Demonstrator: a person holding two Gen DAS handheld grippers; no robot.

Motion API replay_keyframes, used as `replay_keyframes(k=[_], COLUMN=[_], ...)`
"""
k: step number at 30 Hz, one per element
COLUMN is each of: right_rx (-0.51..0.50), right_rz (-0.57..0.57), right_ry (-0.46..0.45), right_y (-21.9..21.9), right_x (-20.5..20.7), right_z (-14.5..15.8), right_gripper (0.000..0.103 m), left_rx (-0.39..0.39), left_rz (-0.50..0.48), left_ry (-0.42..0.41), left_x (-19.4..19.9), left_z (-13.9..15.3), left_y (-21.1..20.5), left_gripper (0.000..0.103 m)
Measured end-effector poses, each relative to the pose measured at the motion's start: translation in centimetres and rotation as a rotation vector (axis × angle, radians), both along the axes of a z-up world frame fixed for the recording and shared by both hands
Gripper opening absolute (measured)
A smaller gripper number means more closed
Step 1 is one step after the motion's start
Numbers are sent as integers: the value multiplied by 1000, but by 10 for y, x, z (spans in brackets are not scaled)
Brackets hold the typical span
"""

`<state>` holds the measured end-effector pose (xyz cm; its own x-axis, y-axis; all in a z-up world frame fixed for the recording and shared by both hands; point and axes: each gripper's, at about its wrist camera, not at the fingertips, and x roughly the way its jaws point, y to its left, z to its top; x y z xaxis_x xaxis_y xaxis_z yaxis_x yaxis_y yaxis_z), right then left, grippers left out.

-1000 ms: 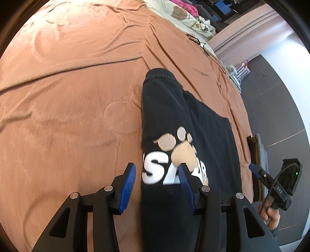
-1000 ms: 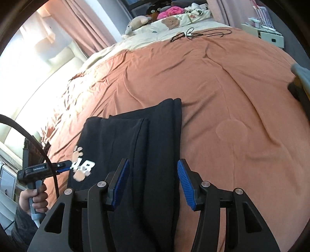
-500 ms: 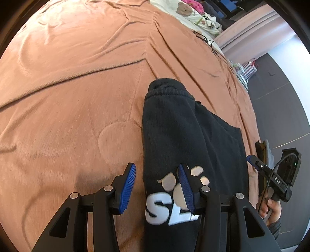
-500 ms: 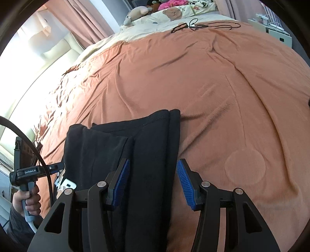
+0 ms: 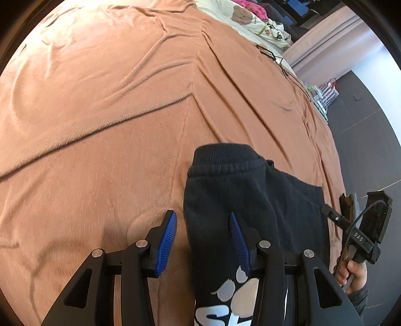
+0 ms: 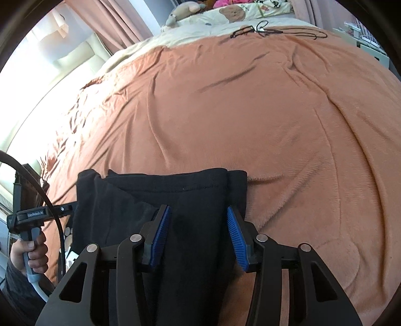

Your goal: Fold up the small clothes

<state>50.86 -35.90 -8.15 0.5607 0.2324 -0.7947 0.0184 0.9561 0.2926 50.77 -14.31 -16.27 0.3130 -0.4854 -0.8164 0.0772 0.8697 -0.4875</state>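
Observation:
A small black sweatshirt point(image 5: 240, 200) with a paw print and white letters lies folded lengthwise on the orange blanket. Its ribbed cuff end points away from me. My left gripper point(image 5: 203, 225) is open just above the garment's left edge, holding nothing. In the right wrist view the same garment point(image 6: 200, 190) lies as a dark folded strip. My right gripper point(image 6: 196, 220) is open above its right part, holding nothing. Each gripper also shows in the other's view, the right one in the left wrist view point(image 5: 335, 215) and the left one in the right wrist view point(image 6: 65, 208).
The orange blanket point(image 6: 250, 112) covers a wide bed. Black cables point(image 6: 263, 31) lie near the far end. Pillows and a plush toy point(image 6: 180, 12) sit at the head. A dark floor and a small rack point(image 5: 325, 92) lie beyond the bed's right edge.
Both grippers have moved forward along the garment toward its far end. The paw print has slid down to the bottom of the left view. Both stayed open.

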Motion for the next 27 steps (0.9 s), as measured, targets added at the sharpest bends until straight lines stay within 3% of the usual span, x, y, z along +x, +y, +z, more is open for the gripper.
replay_keyframes(k=[2, 3, 5, 11, 17, 22, 25, 27], right_rx=[-5, 1, -9, -42, -74, -80, -64, -67], right_rz=[-7, -11, -19, -52, -69, -85, -40, -31], right_ry=[31, 27, 14, -32, 3, 17, -4, -23], right_y=[-1, -3, -4, -3, -1, 5, 16, 21], right_x=[7, 8, 8, -4, -2, -9, -17, -24], right_z=[-4, -3, 3, 24, 14, 30, 41, 47], right_gripper=[32, 17, 0, 0, 0, 2, 18, 38], left_rx=[0, 3, 11, 7, 9, 9, 1, -1], left_rz=[1, 1, -2, -15, -9, -9, -3, -3], left_ry=[1, 0, -4, -17, 0, -5, -3, -5], left_x=[2, 3, 3, 4, 7, 3, 1, -1], left_z=[1, 1, 4, 11, 7, 10, 10, 11], left_y=[0, 0, -1, -4, -6, -2, 0, 1], left_gripper=[46, 46, 46, 45, 44, 45, 45, 45])
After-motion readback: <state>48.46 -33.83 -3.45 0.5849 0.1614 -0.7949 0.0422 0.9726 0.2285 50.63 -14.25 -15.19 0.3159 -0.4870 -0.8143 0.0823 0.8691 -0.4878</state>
